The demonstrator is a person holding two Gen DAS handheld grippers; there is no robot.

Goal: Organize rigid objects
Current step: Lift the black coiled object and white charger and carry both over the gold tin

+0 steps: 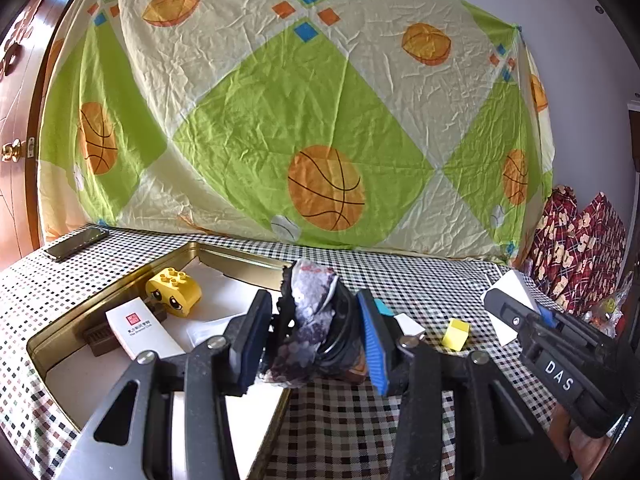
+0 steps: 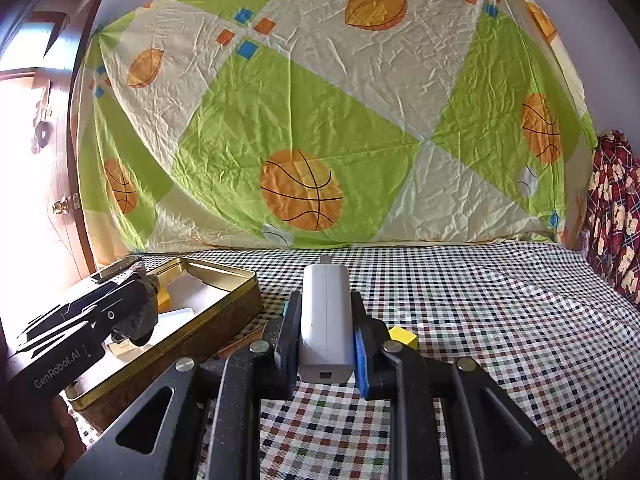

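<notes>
My left gripper is shut on a dark bundle in a crumpled clear bag, held over the right edge of the gold tin. The tin holds a yellow toy brick with a face, a white card box and a brown piece. My right gripper is shut on a white charger block above the checked tablecloth, right of the tin. A small yellow cube lies on the cloth; it also shows in the right wrist view. The left gripper also shows in the right wrist view.
A phone lies at the table's far left. A basketball-print sheet hangs behind the table. Red patterned fabric lies at the far right. A small white piece sits near the yellow cube.
</notes>
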